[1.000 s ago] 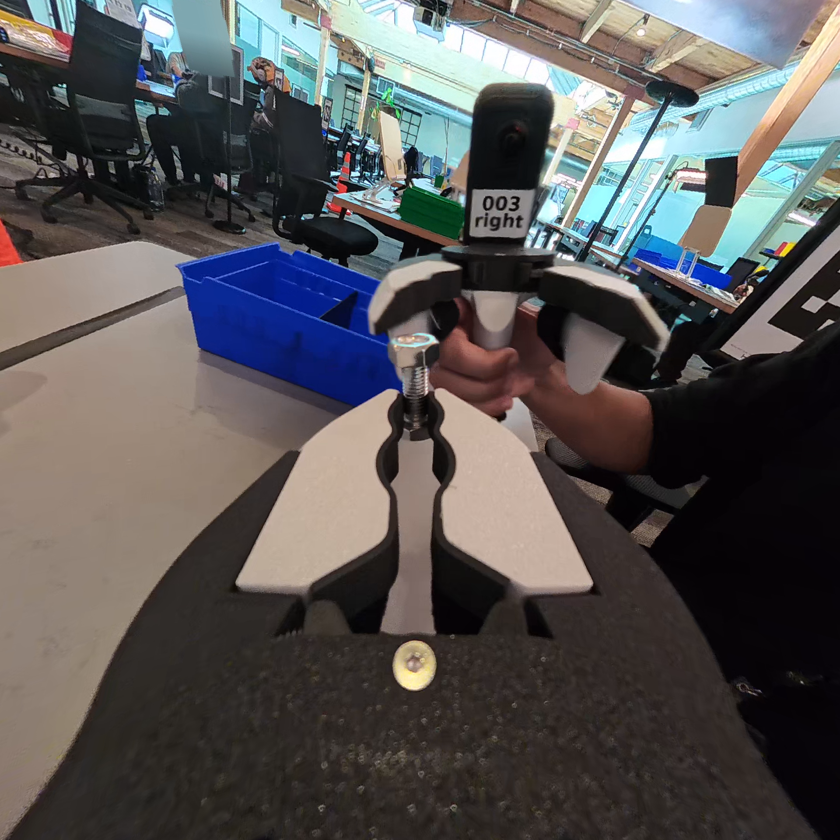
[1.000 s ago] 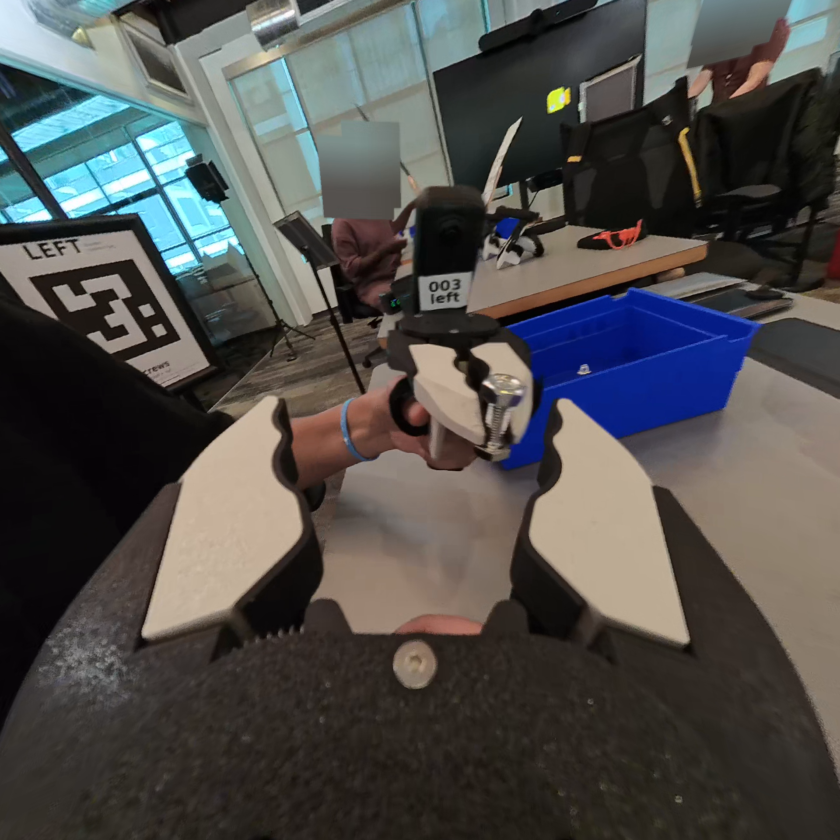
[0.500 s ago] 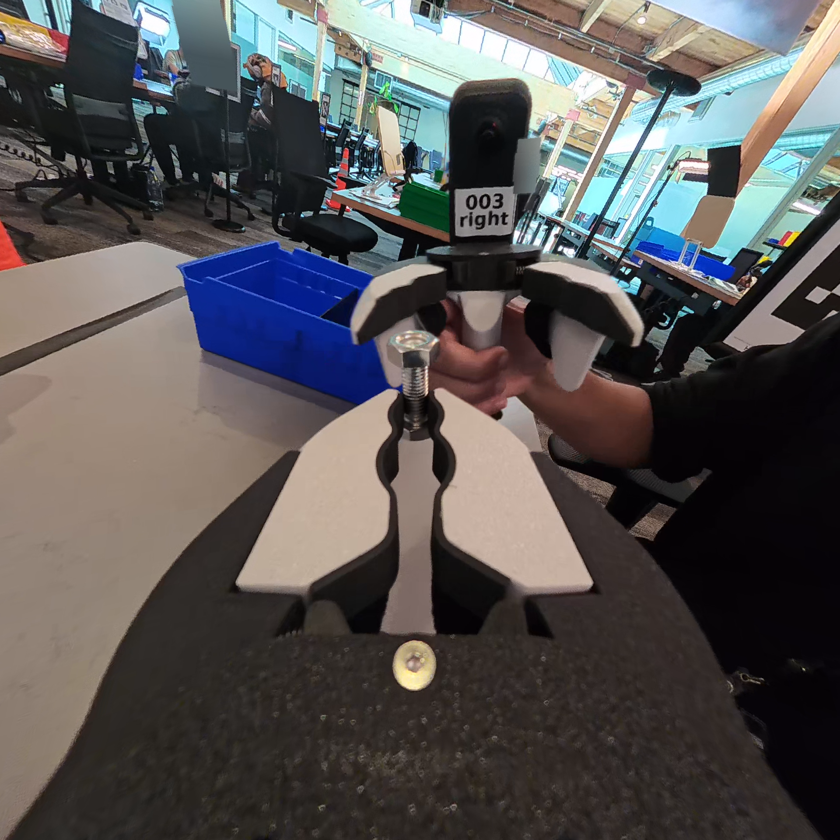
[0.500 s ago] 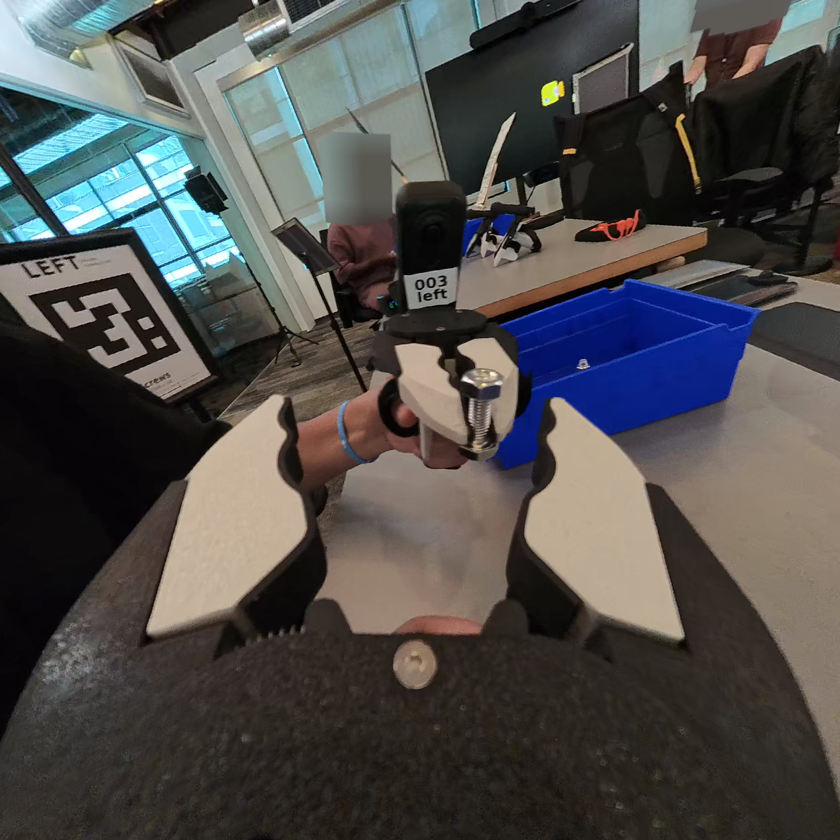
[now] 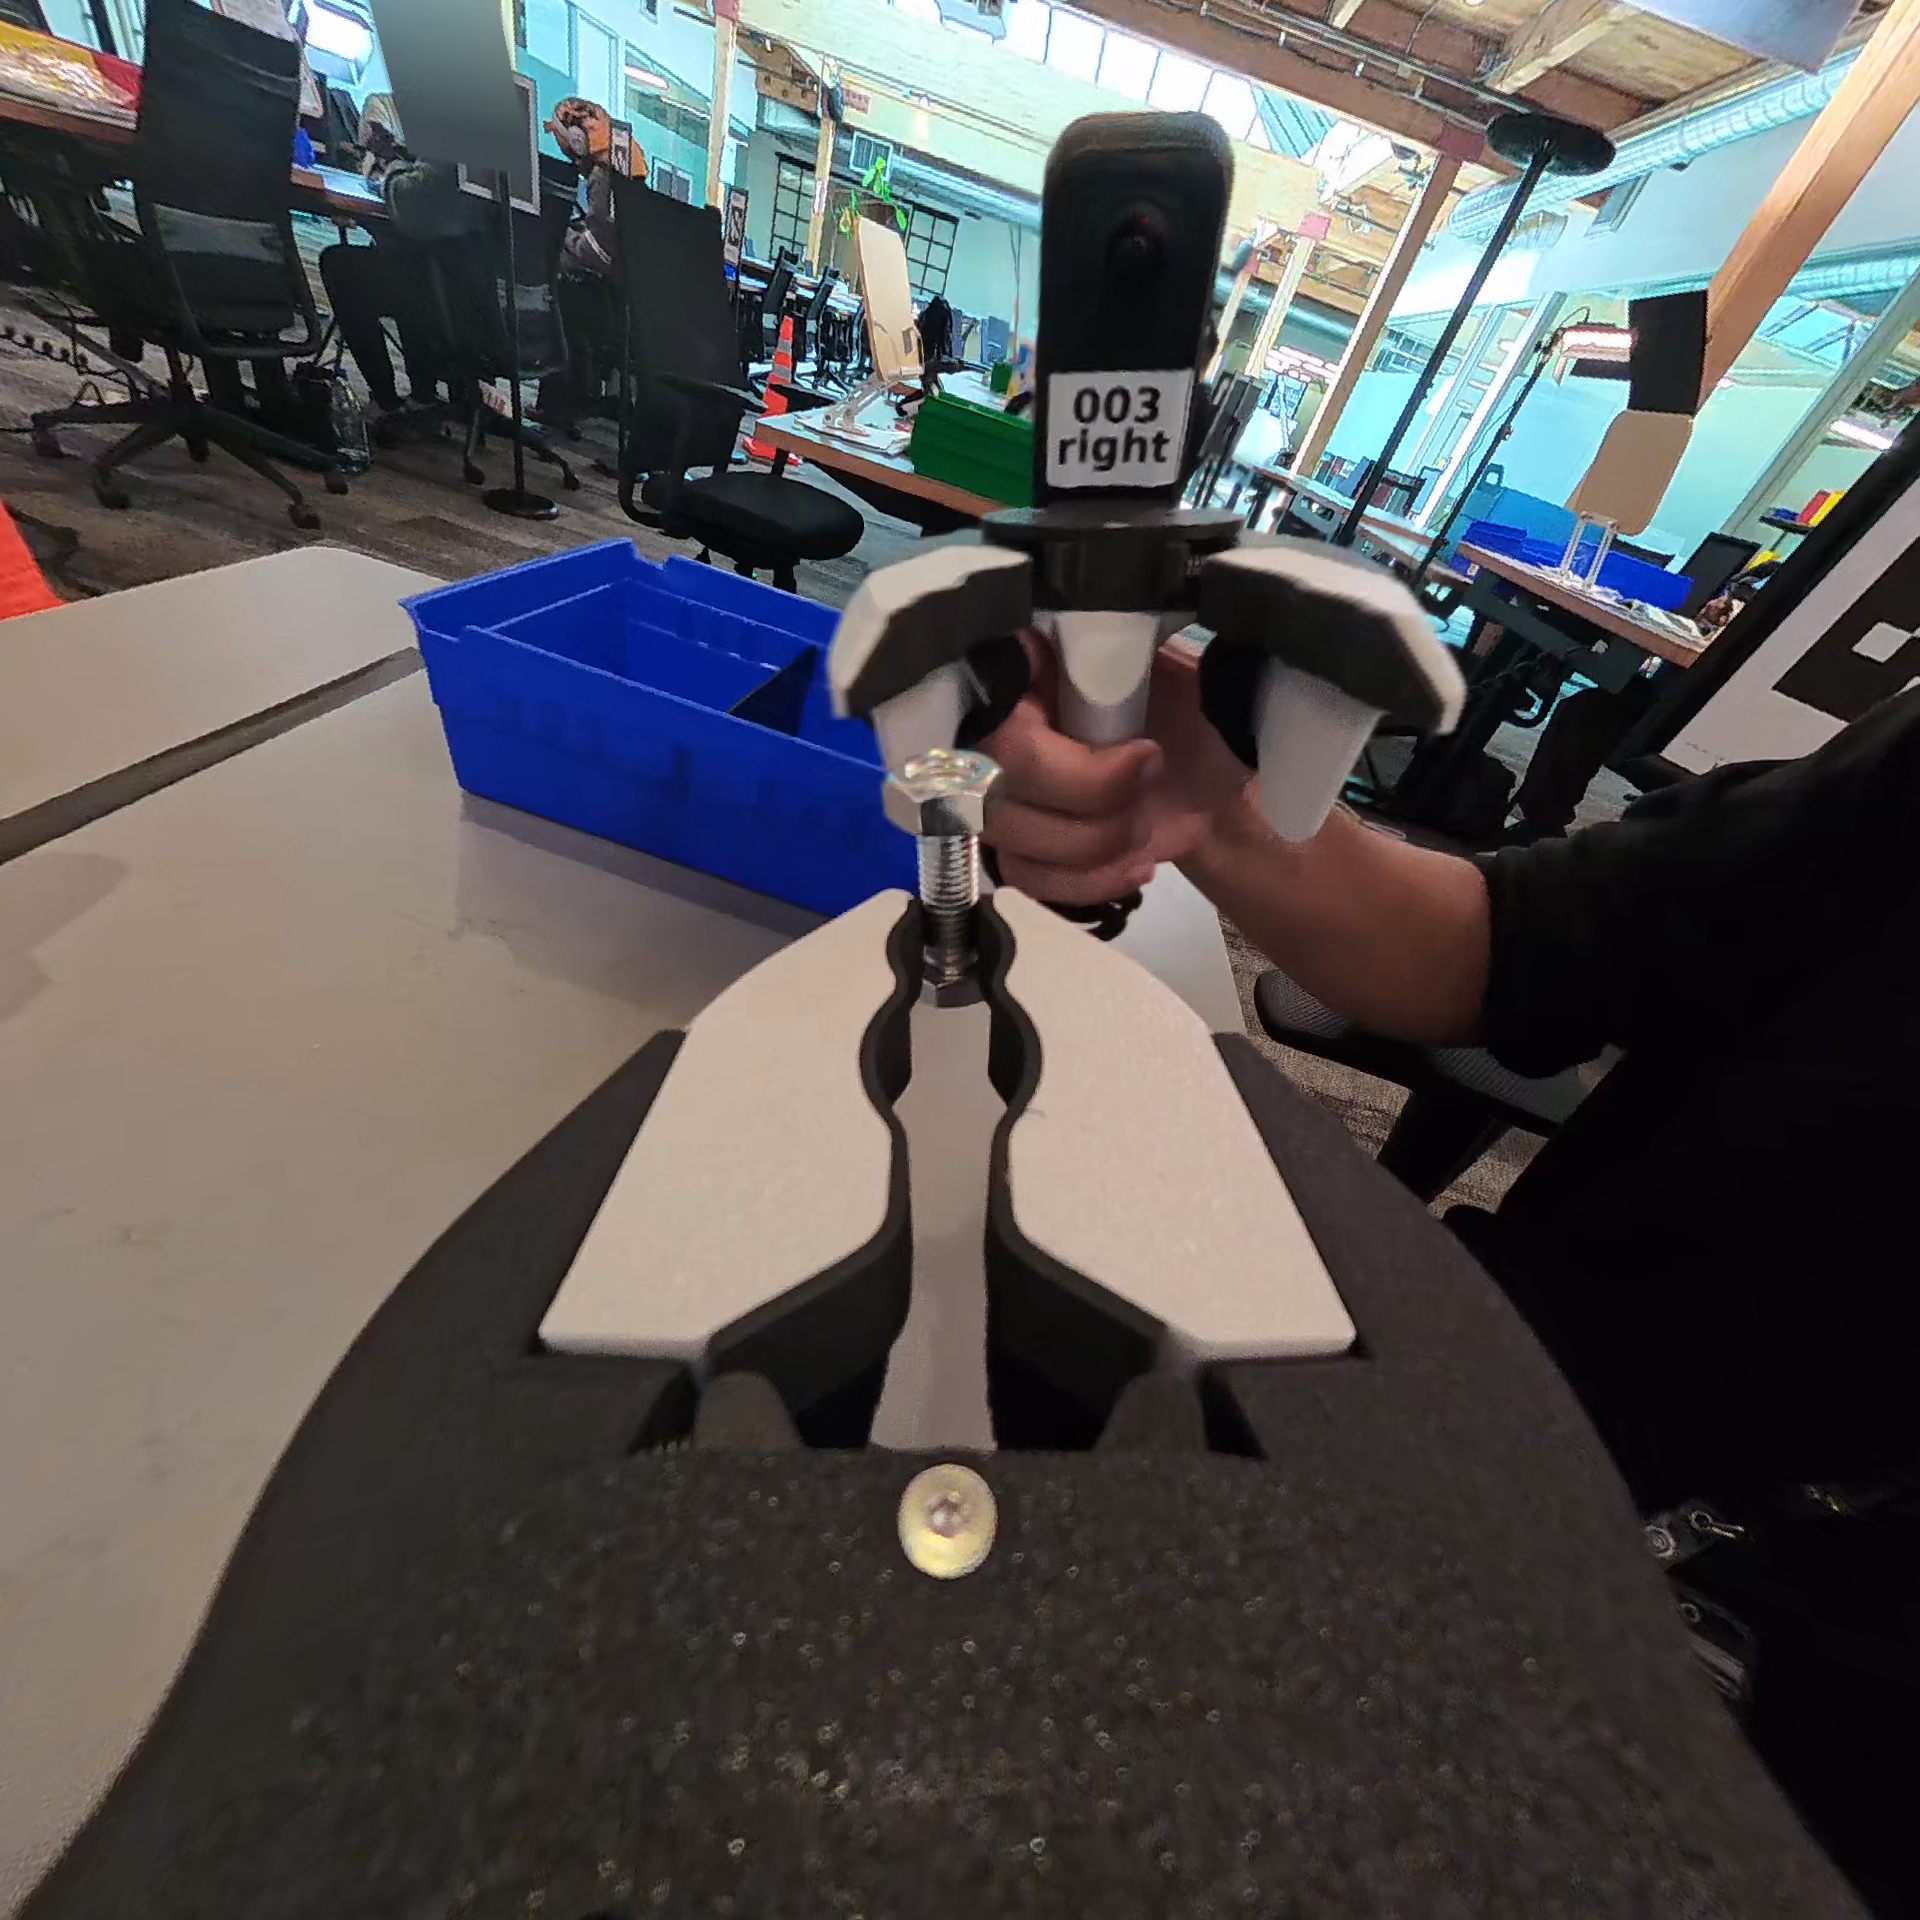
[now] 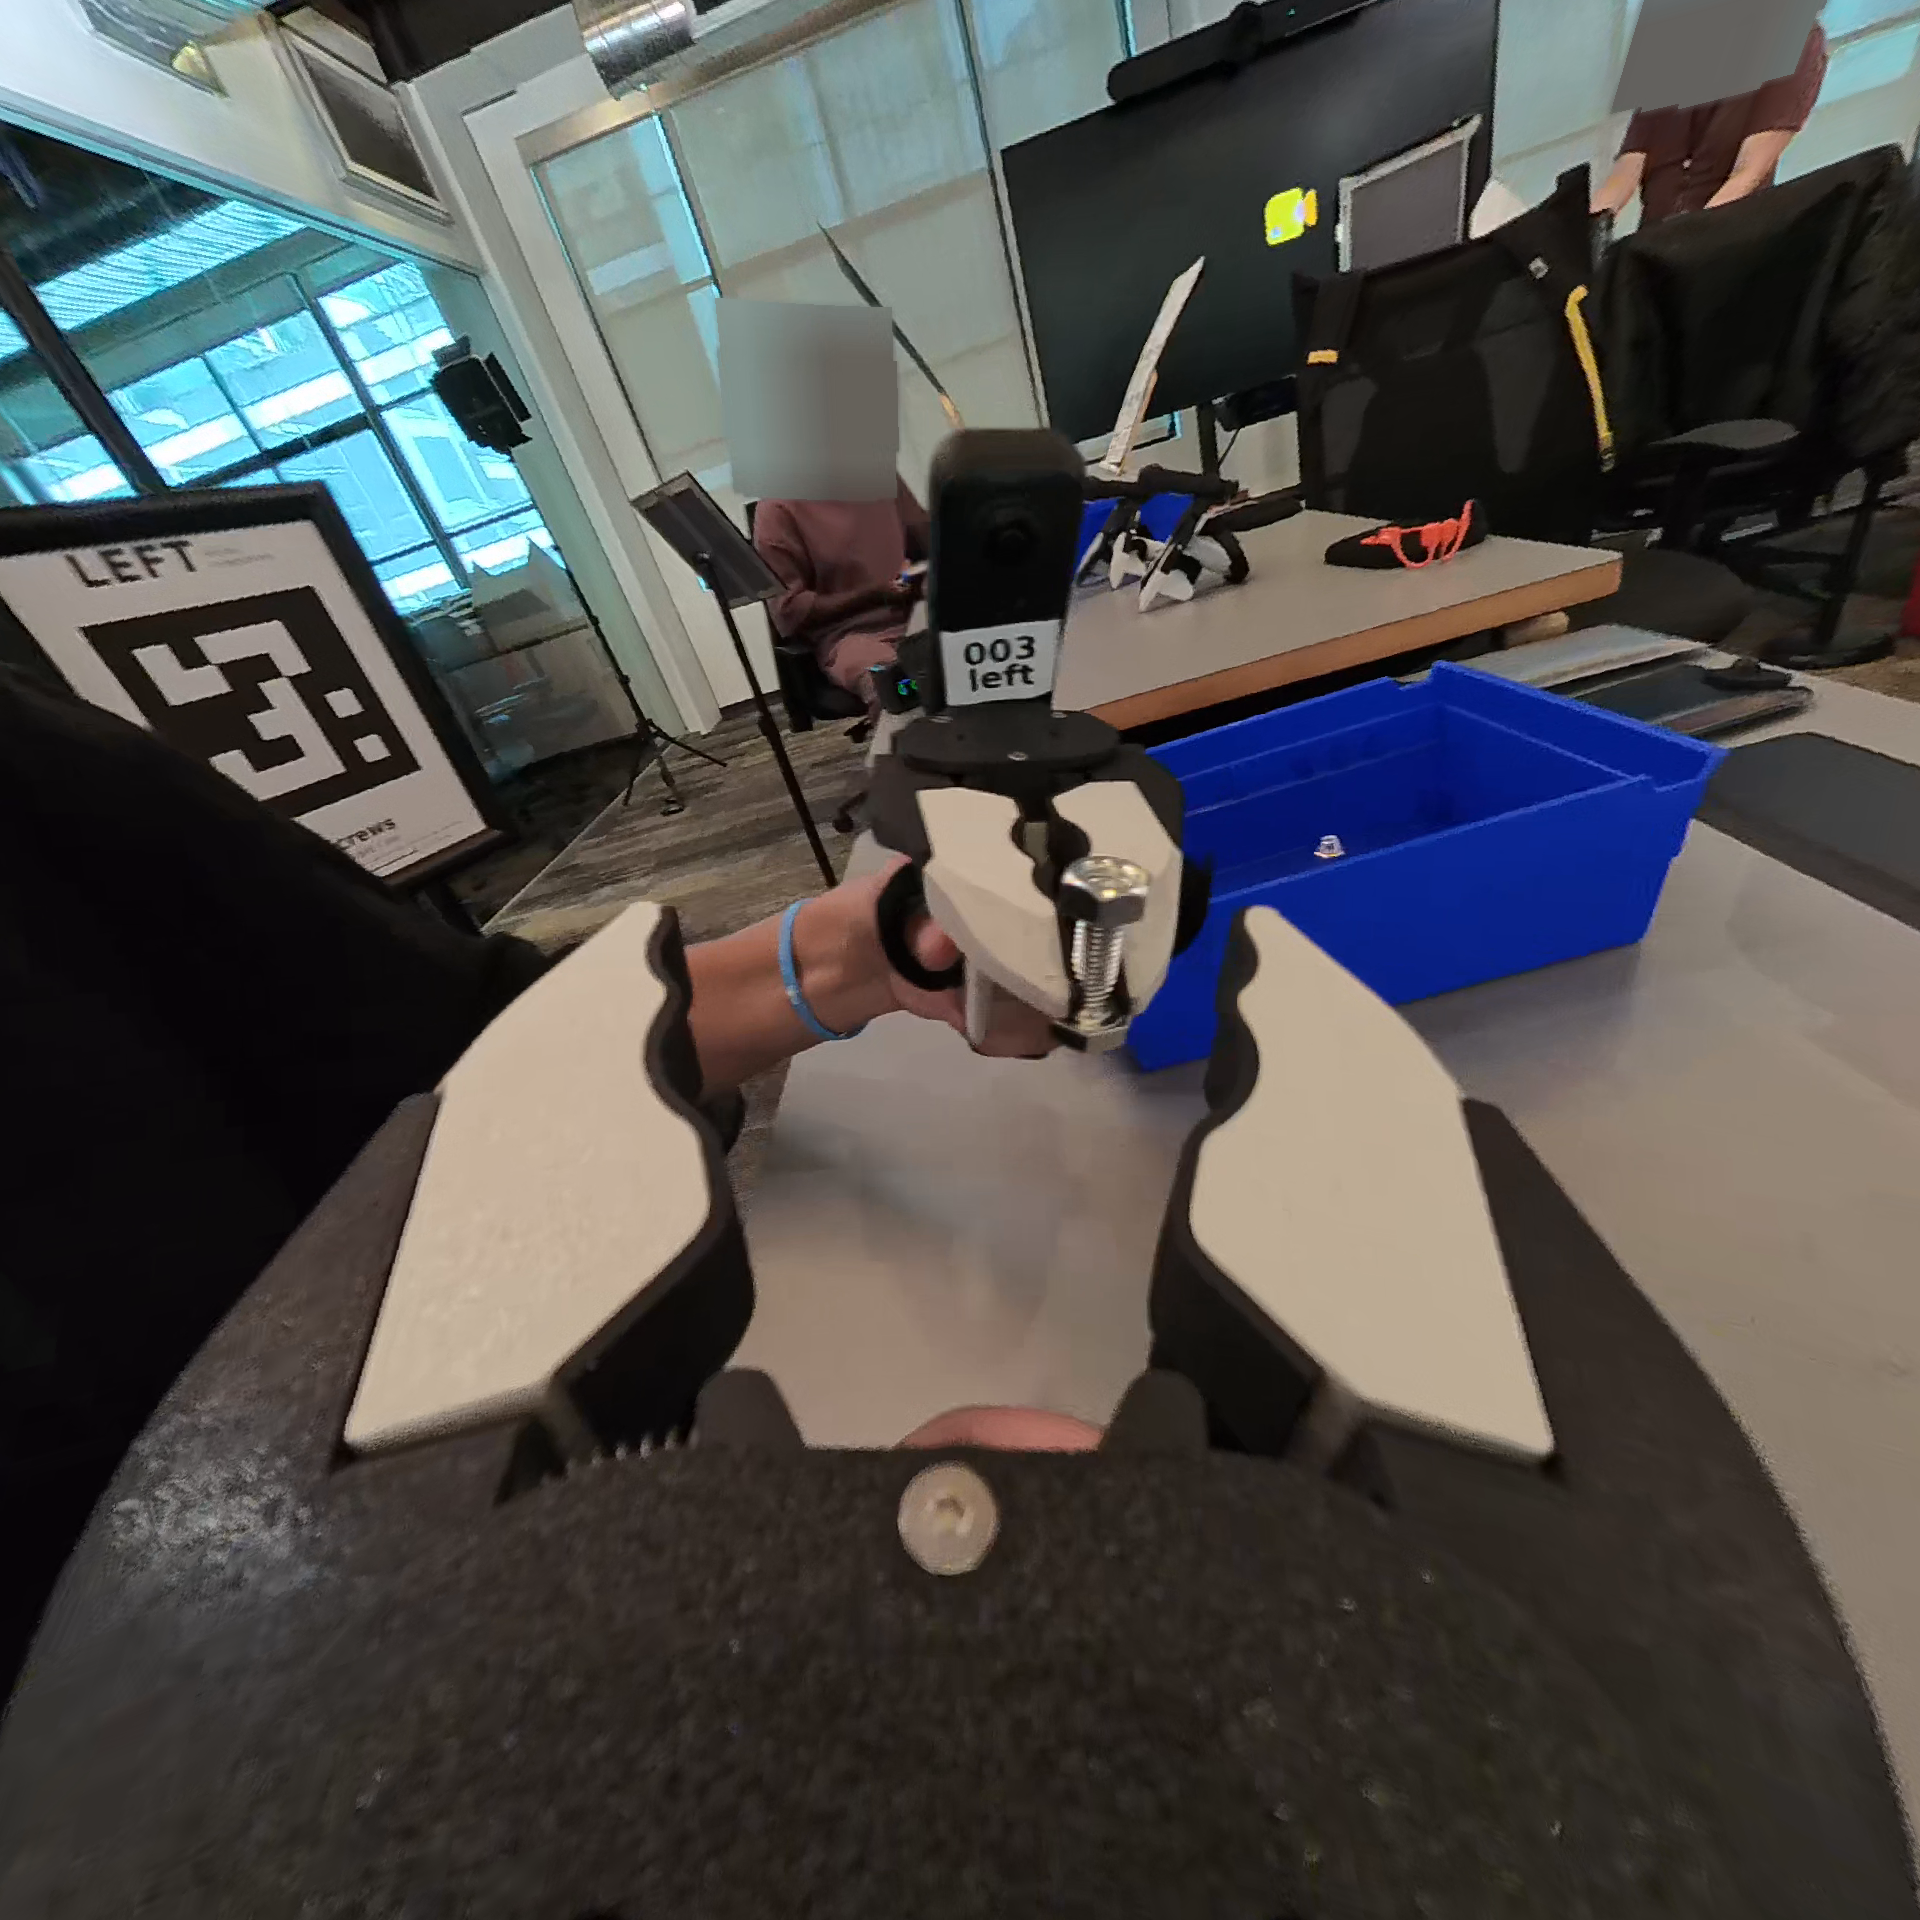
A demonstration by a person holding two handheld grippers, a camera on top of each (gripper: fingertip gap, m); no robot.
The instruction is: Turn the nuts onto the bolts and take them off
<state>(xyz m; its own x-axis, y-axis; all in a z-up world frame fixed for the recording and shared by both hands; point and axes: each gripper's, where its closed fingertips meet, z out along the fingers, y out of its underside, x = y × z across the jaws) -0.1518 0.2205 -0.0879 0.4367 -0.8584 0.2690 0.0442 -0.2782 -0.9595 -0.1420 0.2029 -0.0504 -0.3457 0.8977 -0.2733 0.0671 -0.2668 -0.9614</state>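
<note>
A silver bolt (image 5: 943,831) stands upright with its hex head on top. A nut (image 5: 945,977) sits at its lower end. My left gripper (image 5: 945,961) is shut on that lower end and holds the bolt above the grey table (image 5: 260,1039). My right gripper (image 5: 1107,758) is open and empty, facing it, with one fingertip (image 5: 914,717) just behind and above the bolt head. In the right wrist view the right gripper (image 6: 951,935) is wide open, with the left gripper (image 6: 1086,997) and the bolt (image 6: 1101,951) just beyond its tips.
A blue bin (image 5: 623,707) stands on the table behind the bolt. In the right wrist view the bin (image 6: 1455,914) holds a small nut (image 6: 1327,847). A framed marker sign (image 6: 208,675), office chairs, desks and seated people are around the table. The left gripper's tips are roughly 5 cm from the right gripper's.
The right gripper stays open and has shifted slightly sideways and back near the bolt head. The left gripper holds the bolt almost still.
</note>
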